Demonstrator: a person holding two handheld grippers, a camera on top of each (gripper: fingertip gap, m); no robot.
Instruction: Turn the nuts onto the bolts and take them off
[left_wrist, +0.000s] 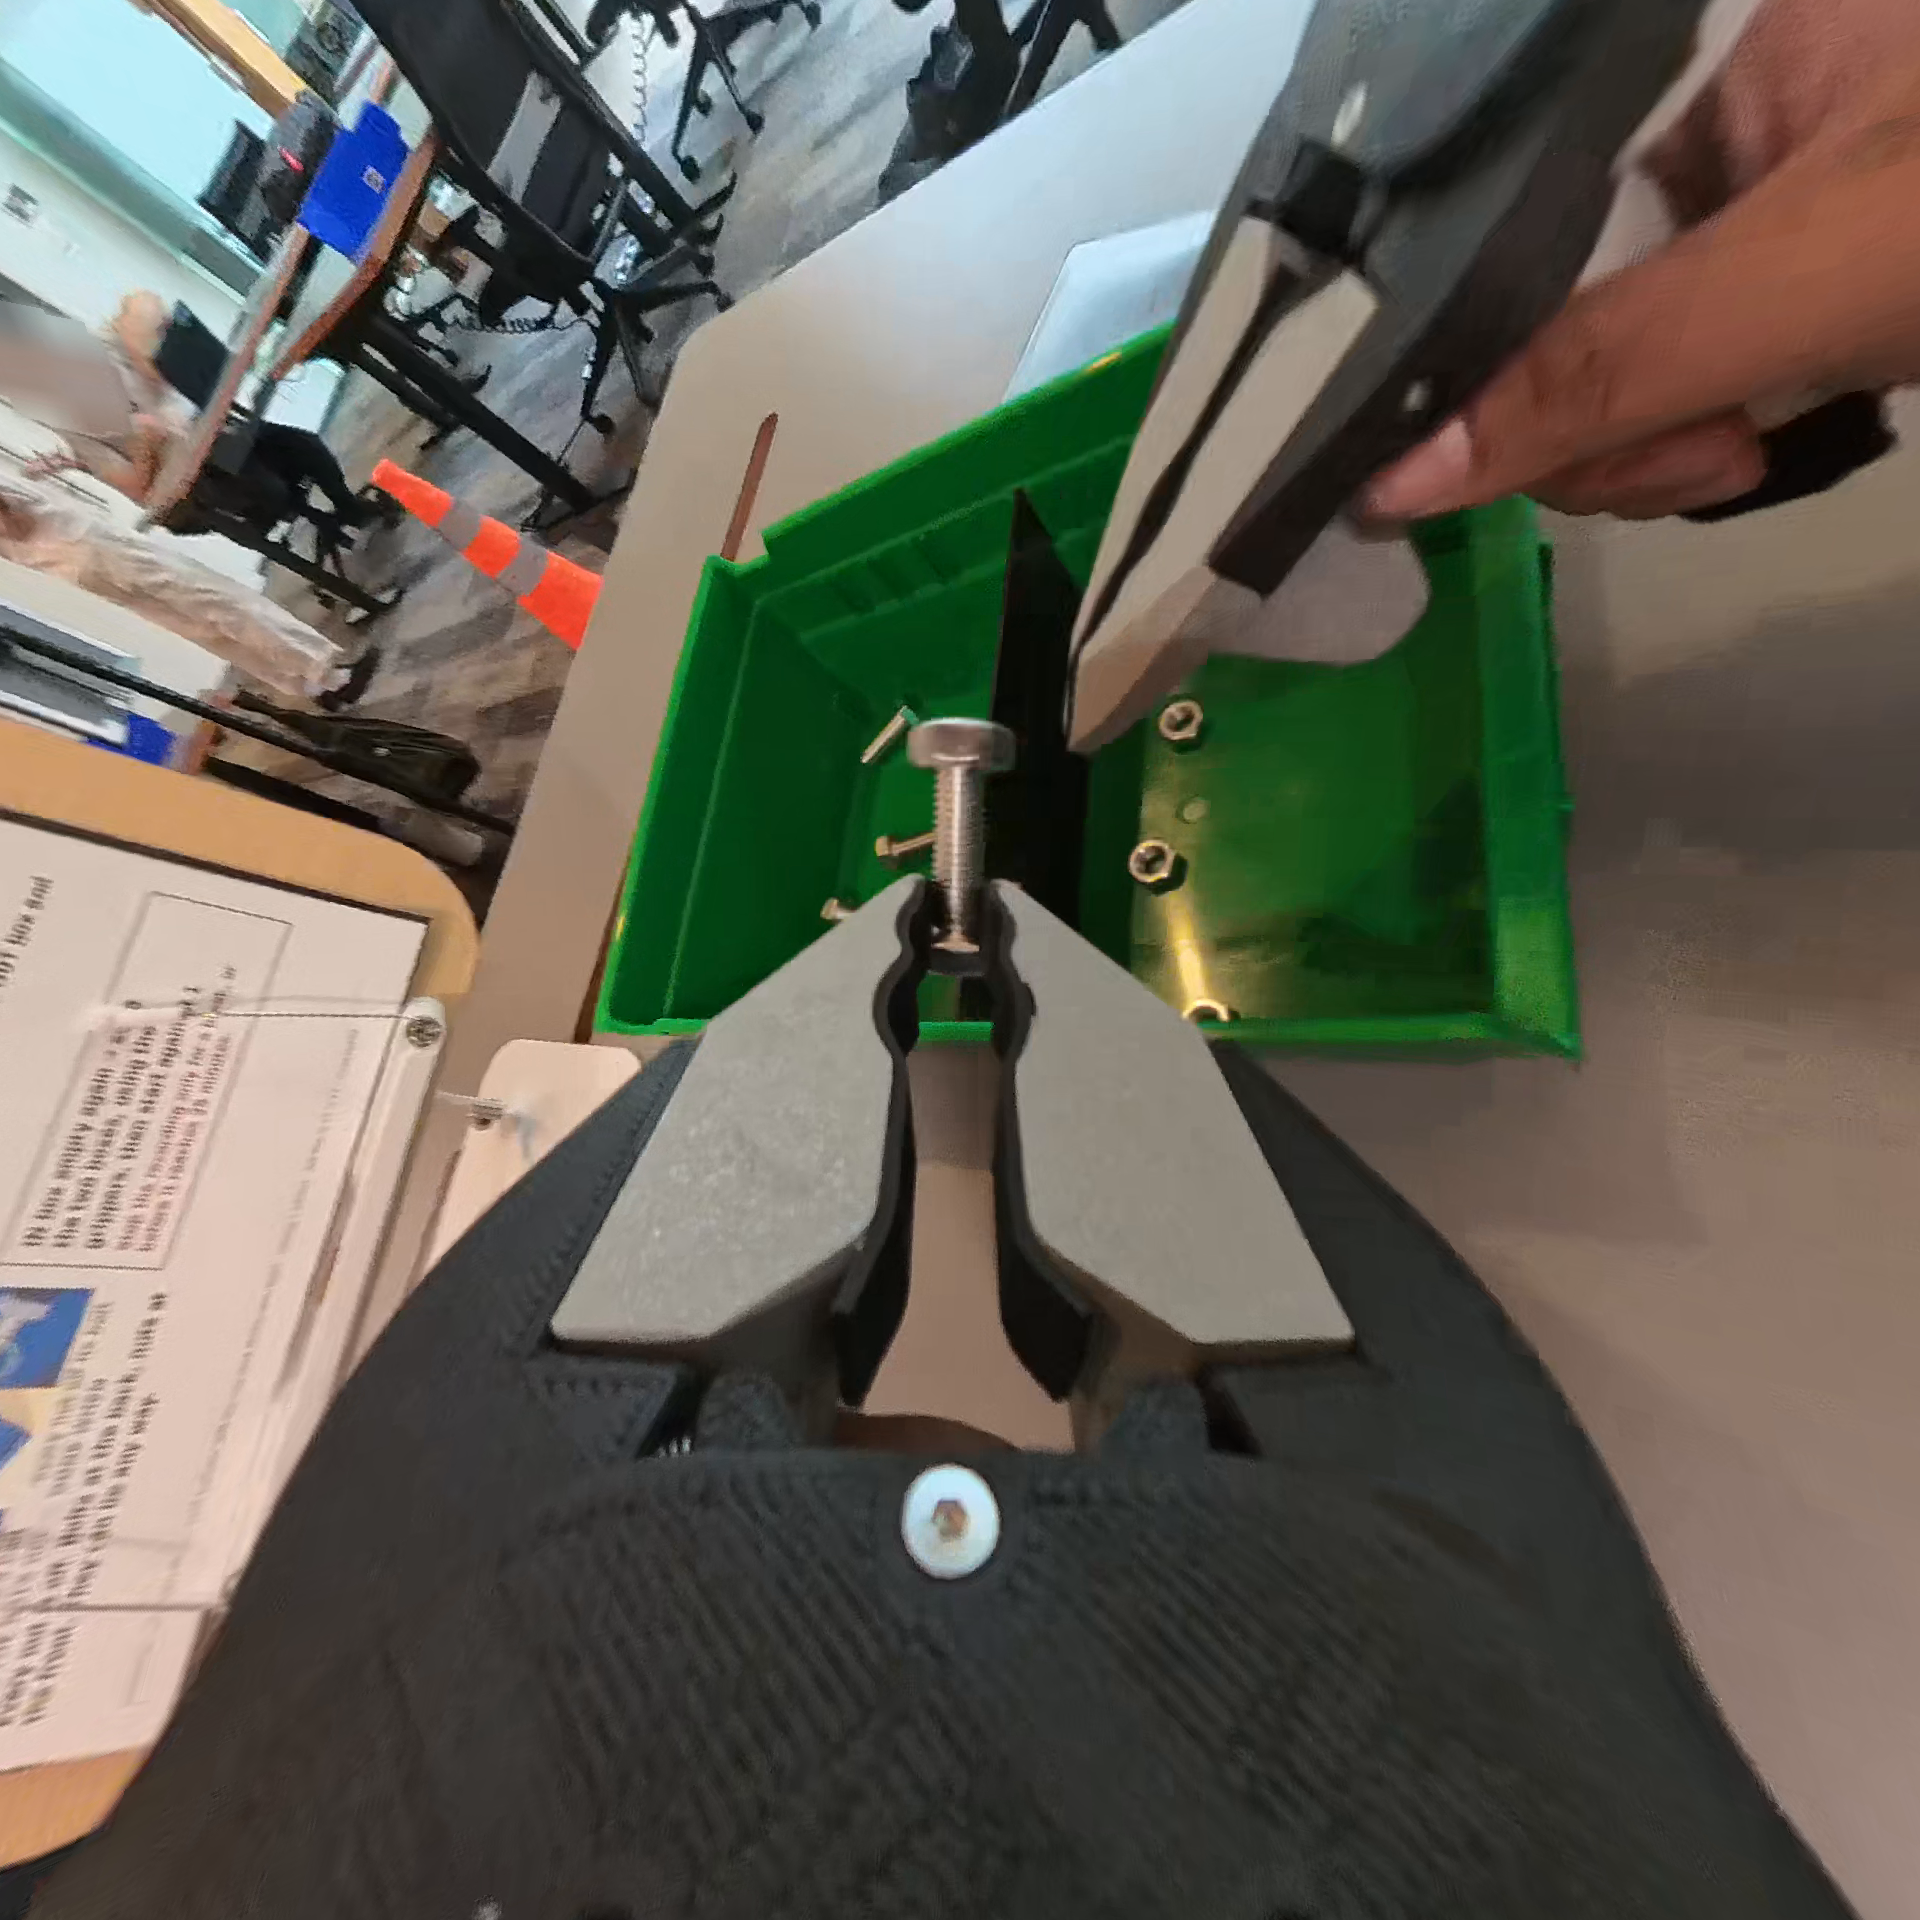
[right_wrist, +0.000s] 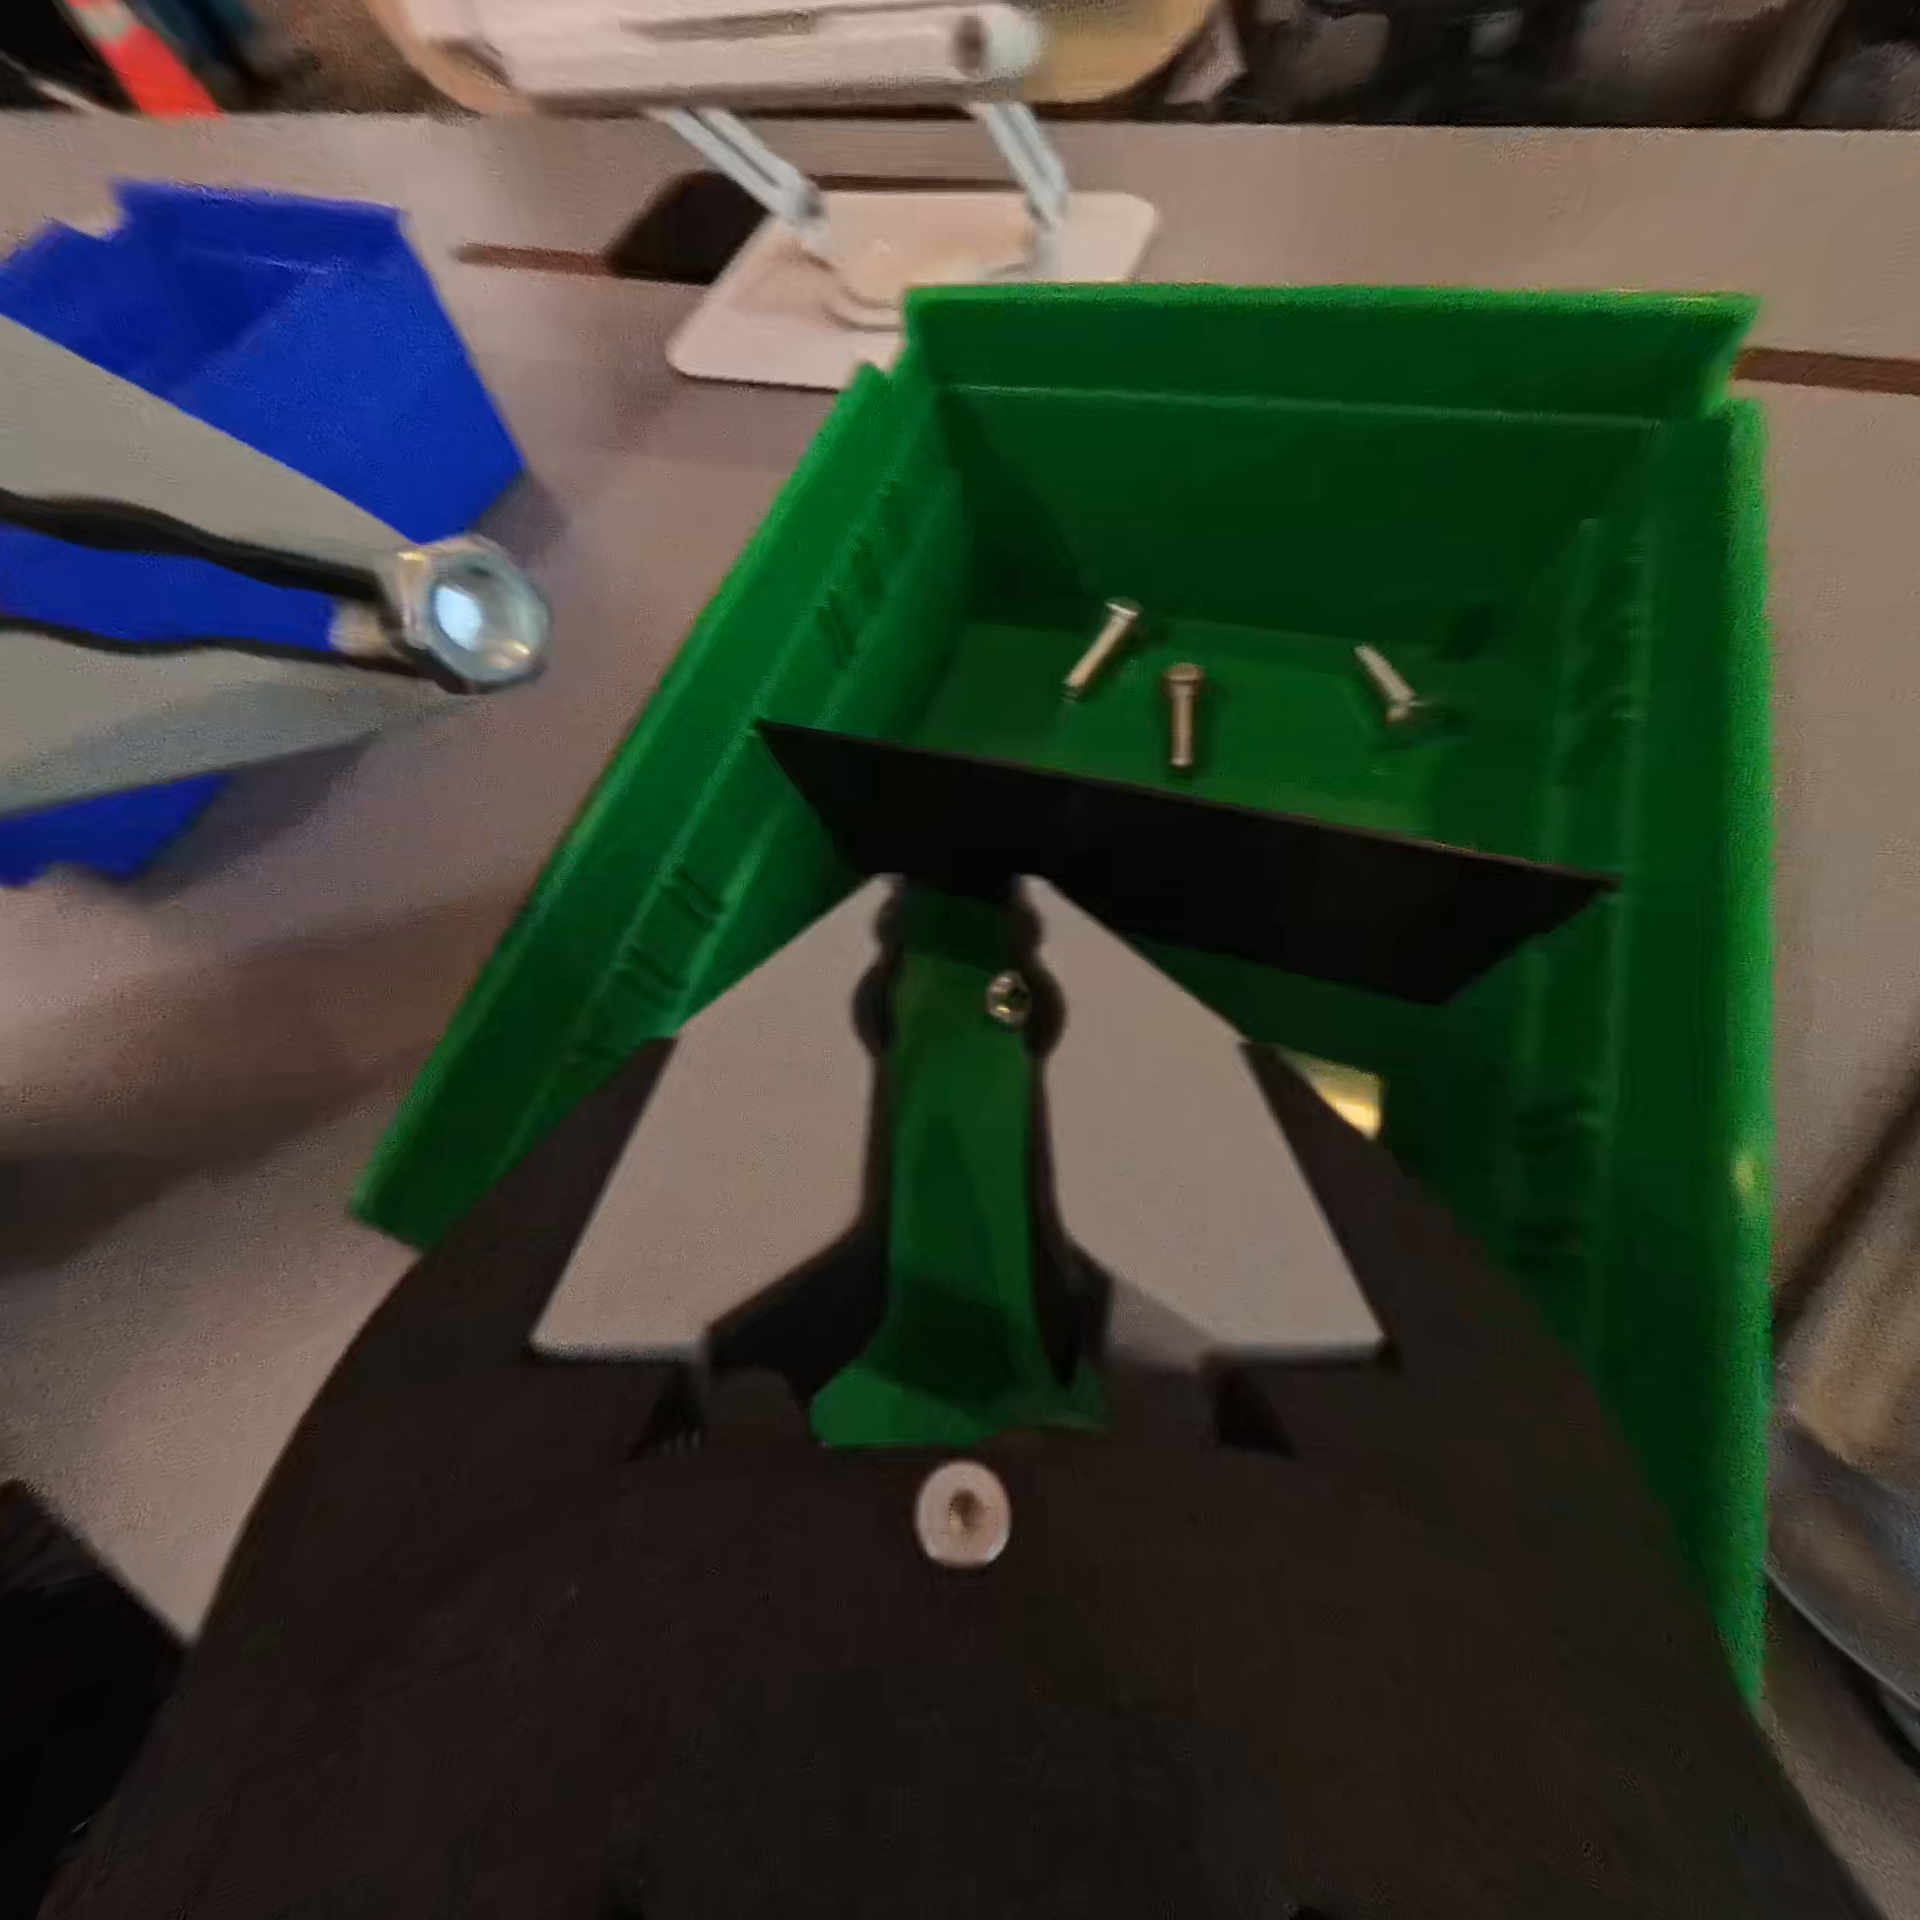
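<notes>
My left gripper is shut on the threaded end of a steel bolt, whose head points away over the green bin. In the right wrist view the left gripper shows at the left with the bolt's hex head facing the camera. A black divider splits the bin. Three loose bolts lie in one compartment and several nuts in the other. My right gripper, also in the left wrist view, hangs open and empty over the nut side, above a nut.
A blue bin and a white stand sit on the grey table behind the green bin. A printed sheet on a board lies at the left. An orange cone, desks and chairs stand beyond the table. A hand holds the right gripper.
</notes>
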